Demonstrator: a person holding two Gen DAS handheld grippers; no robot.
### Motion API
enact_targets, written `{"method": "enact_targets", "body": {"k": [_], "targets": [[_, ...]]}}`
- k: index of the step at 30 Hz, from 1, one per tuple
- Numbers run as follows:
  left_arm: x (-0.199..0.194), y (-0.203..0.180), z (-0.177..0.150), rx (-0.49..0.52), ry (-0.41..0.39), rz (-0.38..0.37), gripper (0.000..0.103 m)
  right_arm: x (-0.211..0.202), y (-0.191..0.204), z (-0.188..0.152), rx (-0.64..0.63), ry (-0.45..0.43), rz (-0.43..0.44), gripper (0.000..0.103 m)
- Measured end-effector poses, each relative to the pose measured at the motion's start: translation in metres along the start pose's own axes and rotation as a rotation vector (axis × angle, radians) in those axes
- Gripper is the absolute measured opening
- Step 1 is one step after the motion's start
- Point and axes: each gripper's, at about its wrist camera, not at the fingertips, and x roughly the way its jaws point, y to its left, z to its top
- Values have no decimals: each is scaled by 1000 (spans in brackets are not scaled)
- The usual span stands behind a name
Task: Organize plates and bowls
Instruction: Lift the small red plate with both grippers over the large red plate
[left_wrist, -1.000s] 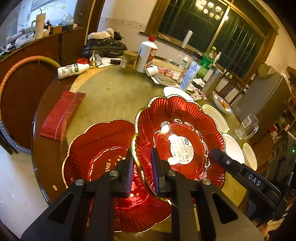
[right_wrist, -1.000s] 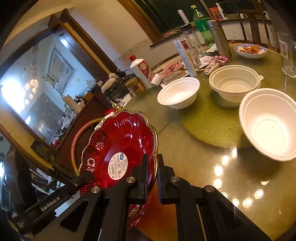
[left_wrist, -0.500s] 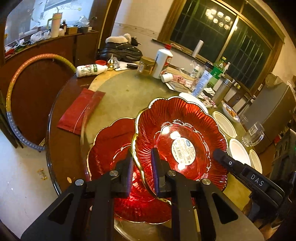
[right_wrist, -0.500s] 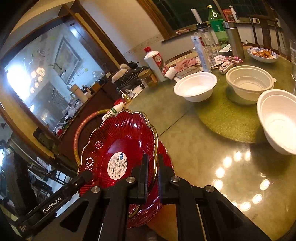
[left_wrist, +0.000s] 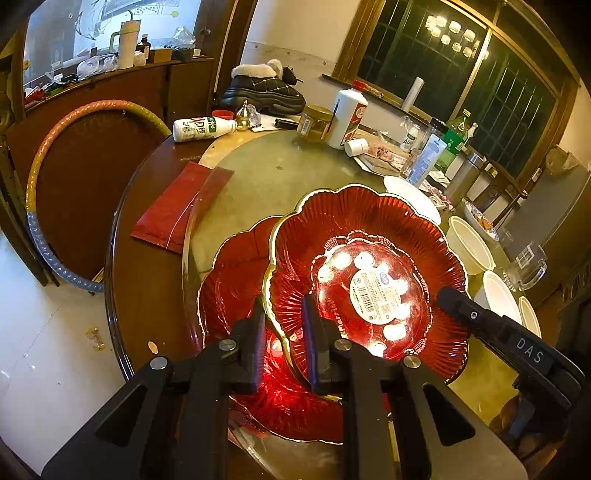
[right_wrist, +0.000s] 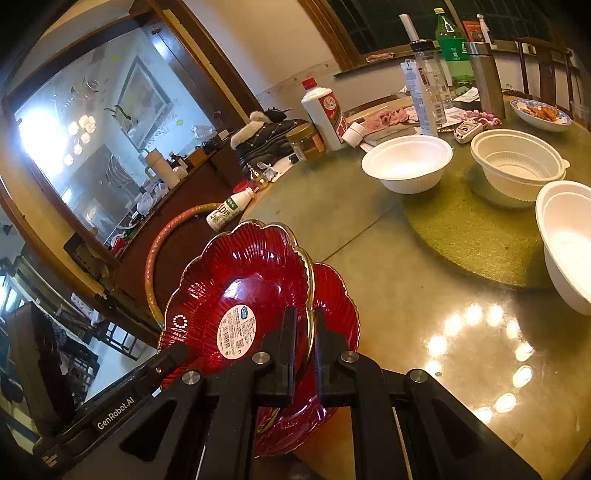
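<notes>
You hold the upper red plate (left_wrist: 369, 266) between both tools, above a second red plate (left_wrist: 236, 266) that lies on the near edge of the round table (left_wrist: 266, 177). Your left gripper (left_wrist: 283, 332) has its jaws clamped on the gold scalloped rim at the near side; your right gripper (right_wrist: 304, 332) has its jaws pressed onto the rim at the opposite edge. The plate looks like thin, glossy, stiff plastic or glass: likely light, slick under the pads and easy to chip, so keep your hold on the rim where it is thickest and avoid twisting one side against the other. A white label (left_wrist: 373, 295) sits at its centre.

The table top is polished and reflective, so a plate set down could slide. Far right stand three white bowls: one (right_wrist: 406, 162), a ribbed one (right_wrist: 517, 166), and a stacked pair (right_wrist: 565, 236). Bottles, a jar and a boot crowd the far side; a hoop (left_wrist: 44, 173) leans at left.
</notes>
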Motion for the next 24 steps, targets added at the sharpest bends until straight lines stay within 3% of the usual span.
{"method": "enact_targets", "body": {"k": [24], "targets": [[7, -2, -8, 46, -10, 108, 15, 22, -4, -8, -17, 38, 15, 8]]}}
